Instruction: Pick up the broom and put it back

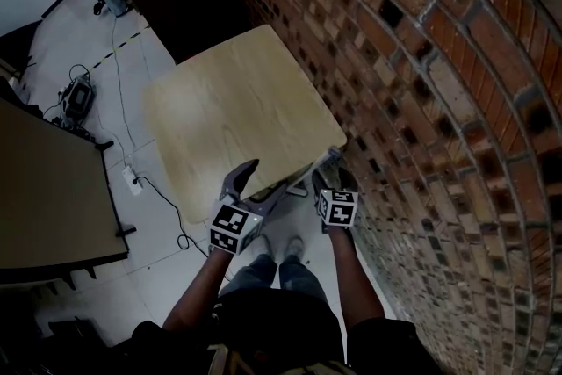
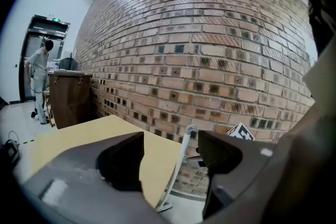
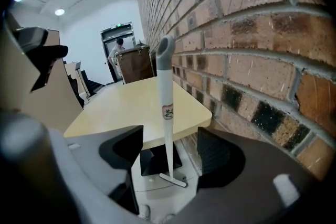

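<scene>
Right gripper view: right gripper (image 3: 168,150) jaws stand apart, clamped on nothing. Broom (image 3: 166,97) stands upright just beyond them, white handle with a grey top, its foot on a pale base (image 3: 157,186). It sits beside the counter (image 3: 126,107) corner, near the brick wall (image 3: 252,60). Left gripper view: left gripper (image 2: 170,157) jaws apart, empty; broom handle shows past them.

Left claw (image 2: 170,147) jaws apart, empty; broom (image 2: 177,165) beyond, beside table (image 2: 79,136).
</scene>
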Action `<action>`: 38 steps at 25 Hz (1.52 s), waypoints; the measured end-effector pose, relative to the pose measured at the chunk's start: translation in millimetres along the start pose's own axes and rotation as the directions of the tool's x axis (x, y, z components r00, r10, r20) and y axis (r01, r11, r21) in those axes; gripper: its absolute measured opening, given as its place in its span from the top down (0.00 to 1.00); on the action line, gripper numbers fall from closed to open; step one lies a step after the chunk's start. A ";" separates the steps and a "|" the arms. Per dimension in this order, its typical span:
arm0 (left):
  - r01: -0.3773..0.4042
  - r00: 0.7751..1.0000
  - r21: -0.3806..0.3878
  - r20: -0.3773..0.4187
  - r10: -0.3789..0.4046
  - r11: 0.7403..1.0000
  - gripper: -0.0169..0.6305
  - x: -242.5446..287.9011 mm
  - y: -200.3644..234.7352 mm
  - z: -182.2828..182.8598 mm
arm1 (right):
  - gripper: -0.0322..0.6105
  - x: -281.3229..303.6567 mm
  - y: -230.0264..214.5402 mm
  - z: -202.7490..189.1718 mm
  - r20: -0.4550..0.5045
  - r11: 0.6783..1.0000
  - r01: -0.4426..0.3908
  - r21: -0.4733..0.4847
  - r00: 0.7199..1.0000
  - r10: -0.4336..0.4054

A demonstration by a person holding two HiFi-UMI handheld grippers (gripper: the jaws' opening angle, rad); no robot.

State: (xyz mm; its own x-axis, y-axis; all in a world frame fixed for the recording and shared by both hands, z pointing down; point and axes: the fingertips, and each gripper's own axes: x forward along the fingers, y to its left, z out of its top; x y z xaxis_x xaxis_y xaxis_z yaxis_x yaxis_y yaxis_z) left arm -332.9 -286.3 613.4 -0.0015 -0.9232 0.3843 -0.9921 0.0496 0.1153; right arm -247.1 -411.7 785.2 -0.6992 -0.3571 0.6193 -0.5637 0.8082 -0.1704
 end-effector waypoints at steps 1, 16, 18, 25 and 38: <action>-0.003 1.000 -0.001 0.004 0.003 1.000 0.47 -1.6 0.4 0.6 | 0.46 -5.1 2.2 3.3 0.013 1.000 -0.003 0.000 1.000 0.003; -0.127 0.977 -0.008 0.173 0.126 0.992 0.47 -56.6 -0.4 56.4 | 0.46 -157.0 71.1 121.9 0.379 0.989 -0.137 -0.064 0.913 0.151; -0.161 0.966 -0.012 0.202 0.160 0.987 0.47 -73.2 -3.3 67.1 | 0.46 -181.0 83.4 142.7 0.429 0.984 -0.143 -0.111 0.886 0.177; -0.400 0.872 0.031 0.320 0.370 0.916 0.48 -151.4 -17.8 105.5 | 0.46 -253.8 105.8 186.1 0.535 0.967 -0.090 -0.240 0.818 0.209; -0.394 0.816 -0.014 0.455 0.356 0.919 0.49 -255.4 -126.5 79.3 | 0.51 -366.9 172.0 96.1 0.555 0.954 -0.152 -0.260 0.785 0.276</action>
State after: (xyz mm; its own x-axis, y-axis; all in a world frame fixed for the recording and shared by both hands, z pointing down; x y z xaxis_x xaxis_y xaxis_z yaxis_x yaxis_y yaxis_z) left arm -216.9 -87.1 428.0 -0.4119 -0.9091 -0.0620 -0.9096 0.4143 -0.0327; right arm -129.7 -186.6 455.0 -0.9484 -0.3168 0.0133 -0.3170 0.9467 -0.0576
